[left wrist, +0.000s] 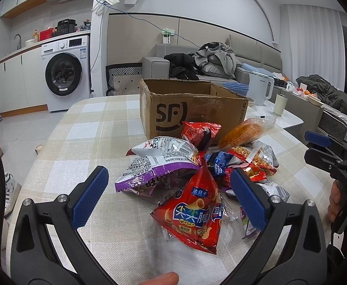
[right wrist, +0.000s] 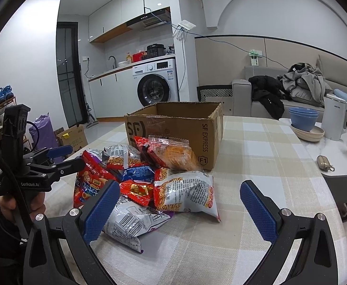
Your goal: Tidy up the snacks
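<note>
Left gripper [left wrist: 168, 197], jaws standing wide apart and gripping nothing, is hovering over the red crisp bag [left wrist: 192, 213] at the near edge of the snack pile [right wrist: 149, 178]. Right gripper [right wrist: 178, 211], likewise spread and unloaded, is facing the pile's white noodle bag [right wrist: 187, 192]. The pile is lying against the open cardboard box [right wrist: 185, 125] on the checked tablecloth [right wrist: 256, 166], which is lying bare to the right and toward the near edge.
</note>
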Demonstrator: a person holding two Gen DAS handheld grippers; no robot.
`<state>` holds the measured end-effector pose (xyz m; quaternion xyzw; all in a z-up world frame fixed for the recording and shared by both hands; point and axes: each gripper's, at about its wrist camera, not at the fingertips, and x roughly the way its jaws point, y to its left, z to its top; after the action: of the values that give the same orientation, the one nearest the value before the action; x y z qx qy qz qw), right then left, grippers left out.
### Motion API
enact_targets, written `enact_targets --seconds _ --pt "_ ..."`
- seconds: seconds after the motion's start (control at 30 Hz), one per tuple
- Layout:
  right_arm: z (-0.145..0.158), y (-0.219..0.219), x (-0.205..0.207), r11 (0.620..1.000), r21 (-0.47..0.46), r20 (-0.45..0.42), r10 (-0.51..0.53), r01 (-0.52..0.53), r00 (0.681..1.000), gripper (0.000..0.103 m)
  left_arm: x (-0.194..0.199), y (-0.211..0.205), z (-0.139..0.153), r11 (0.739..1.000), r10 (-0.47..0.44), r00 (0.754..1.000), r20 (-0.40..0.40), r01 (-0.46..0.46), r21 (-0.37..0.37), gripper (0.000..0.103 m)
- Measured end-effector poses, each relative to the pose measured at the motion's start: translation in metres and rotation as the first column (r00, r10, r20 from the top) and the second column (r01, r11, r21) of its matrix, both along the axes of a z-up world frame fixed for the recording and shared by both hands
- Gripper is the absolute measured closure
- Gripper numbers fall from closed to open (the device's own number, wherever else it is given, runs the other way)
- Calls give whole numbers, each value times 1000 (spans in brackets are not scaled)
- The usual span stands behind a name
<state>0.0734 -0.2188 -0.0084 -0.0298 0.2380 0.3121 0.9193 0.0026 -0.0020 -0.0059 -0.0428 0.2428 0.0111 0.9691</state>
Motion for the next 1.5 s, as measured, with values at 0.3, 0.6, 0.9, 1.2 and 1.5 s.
enact_targets --seconds 0.3,0.6,0.9,1.2,1.5 --pt "1 1 4 999 -26 -10 -29 29 1000 0 0 0 0 1000 0 1000 0 0 3 1" --pt "-1 6 8 999 -38 -54 -9 7 998 0 -2 2 0 1000 3 1000 18 -3 5 1" --pt "-10 26 4 992 -63 -136 101 -110 986 0 -17 5 7 999 -50 997 56 51 -16 1" --pt "-24 48 2 973 -98 -223 184 -209 957 10 -18 -3 6 984 -172 985 22 173 -43 1" --pt "-35 63 0 958 -99 -299 230 -270 926 16 -6 -12 -3 980 -199 977 -77 197 -34 28"
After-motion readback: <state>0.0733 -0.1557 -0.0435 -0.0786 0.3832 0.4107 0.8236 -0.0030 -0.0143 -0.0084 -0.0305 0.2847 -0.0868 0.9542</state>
